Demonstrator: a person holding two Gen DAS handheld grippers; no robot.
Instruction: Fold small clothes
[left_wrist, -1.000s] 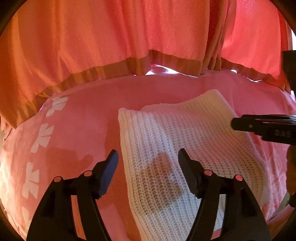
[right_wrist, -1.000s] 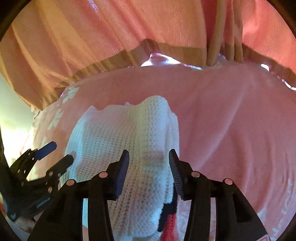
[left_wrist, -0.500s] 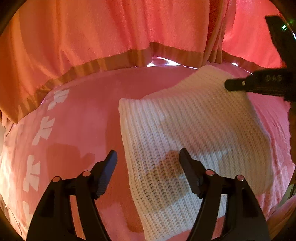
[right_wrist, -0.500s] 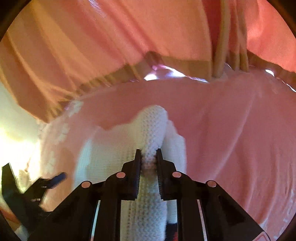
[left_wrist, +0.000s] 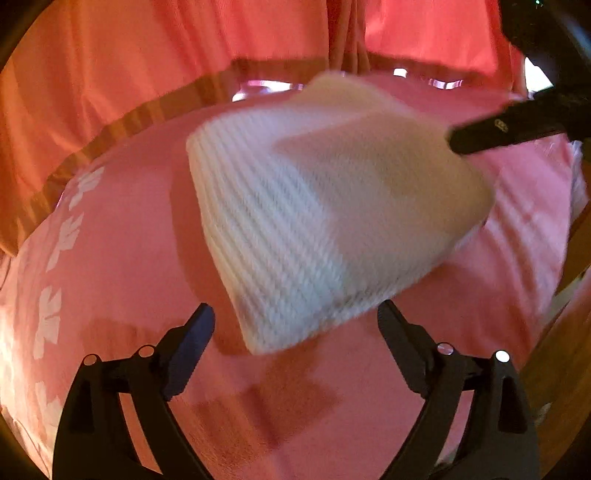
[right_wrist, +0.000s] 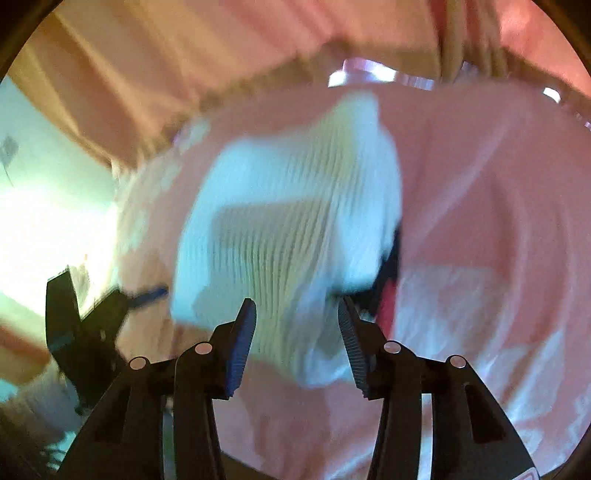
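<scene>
From the left wrist camera, the left gripper (left_wrist: 295, 325) fills the lower edge of the frame, its jaws wide and opening, with only the near corner of the folded white knit garment (left_wrist: 314, 206) lying between and just beyond the tips, the pads not pressing on it; the garment is a thick folded square in the centre of the frame, resting on the pink bedspread (left_wrist: 122, 258); a row of white leaf patterns (left_wrist: 55, 280) runs down the left edge of the spread; an orange curtain (left_wrist: 129, 74) with a darker hem hangs across the top; one black finger of the right gripper (left_wrist: 517, 127) reaches in from the upper right, its tip at the garment's far right edge, though blur hides whether it touches.

From the right wrist camera, the picture is strongly blurred; the right gripper (right_wrist: 297, 325) sits at lower centre, its jaws at a middling gap and opening, the garment (right_wrist: 291, 229) showing between and beyond the blue-faced pads (right_wrist: 242, 343), which stand clear of it; a dark and red piece (right_wrist: 388, 280) peeks out at the garment's right edge; the left gripper (right_wrist: 92, 314) appears at the lower left of the frame, beside the garment's left side; the bedspread (right_wrist: 480, 221) covers the right half.
</scene>
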